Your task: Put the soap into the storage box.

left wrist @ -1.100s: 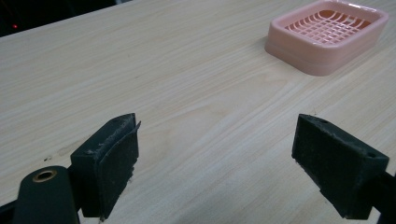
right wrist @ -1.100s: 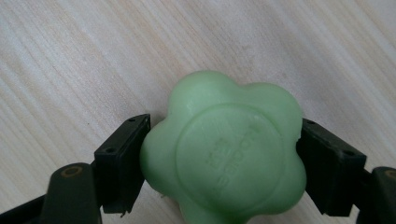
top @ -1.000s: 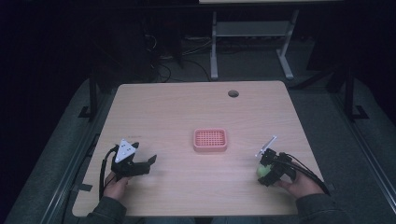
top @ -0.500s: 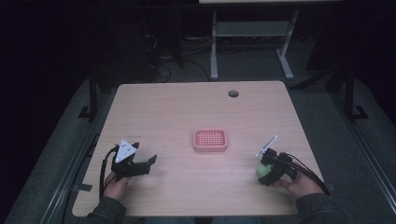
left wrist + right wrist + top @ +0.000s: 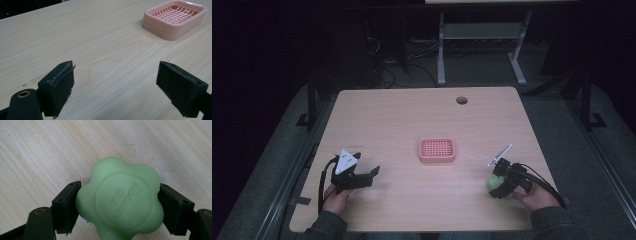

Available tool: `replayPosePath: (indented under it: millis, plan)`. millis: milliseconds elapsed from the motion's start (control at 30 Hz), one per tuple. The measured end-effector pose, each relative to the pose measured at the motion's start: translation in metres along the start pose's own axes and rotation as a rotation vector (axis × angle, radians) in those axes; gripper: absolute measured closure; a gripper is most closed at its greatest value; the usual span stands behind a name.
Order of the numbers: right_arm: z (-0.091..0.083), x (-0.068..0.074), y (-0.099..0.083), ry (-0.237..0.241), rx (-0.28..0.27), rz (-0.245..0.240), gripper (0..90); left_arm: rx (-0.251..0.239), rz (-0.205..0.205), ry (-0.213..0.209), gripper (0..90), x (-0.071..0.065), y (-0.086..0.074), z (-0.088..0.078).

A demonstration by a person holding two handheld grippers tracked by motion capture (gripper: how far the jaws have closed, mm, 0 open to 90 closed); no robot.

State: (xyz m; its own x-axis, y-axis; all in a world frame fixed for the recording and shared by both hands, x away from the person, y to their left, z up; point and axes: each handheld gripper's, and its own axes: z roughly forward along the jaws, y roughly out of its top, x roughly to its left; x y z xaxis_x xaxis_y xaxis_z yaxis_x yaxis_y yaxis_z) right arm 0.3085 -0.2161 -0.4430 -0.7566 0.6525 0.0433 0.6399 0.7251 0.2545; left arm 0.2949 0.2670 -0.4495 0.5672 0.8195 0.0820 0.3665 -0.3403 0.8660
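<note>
Right gripper view: right gripper (image 5: 118, 206) clamped on green, seemingly flower-shaped soap (image 5: 120, 201); left gripper (image 5: 122, 87) spread wide.

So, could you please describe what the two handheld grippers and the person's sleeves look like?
Both grippers are black with two blocky, padded jaws. The left gripper carries a grey three-cornered plate with small dots, and a black cable loops from it. The right gripper has a pale plate and black cables trailing back. The sleeves are dark grey-green.

A light wooden table (image 5: 387, 115) has a round dark hole (image 5: 461, 100) near its far edge, right of the middle. Beyond that edge a pale metal frame (image 5: 477, 30) stands on the floor, tangled cables (image 5: 412, 50) just left of it
</note>
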Motion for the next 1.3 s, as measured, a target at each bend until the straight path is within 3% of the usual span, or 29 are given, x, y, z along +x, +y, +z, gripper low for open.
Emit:
replayPosePath:
  millis: [700, 1300]
  plan:
    - [-0.011, -0.003, -0.001, 0.020, -0.056, 0.010, 25.6, -0.005, -0.004, 0.004, 14.3, 0.001, 0.000, 0.000]
    - [-0.022, 0.001, 0.027, 0.038, -0.092, -0.030, 25.7, -0.012, -0.020, 0.008, 14.3, 0.002, 0.000, -0.001]
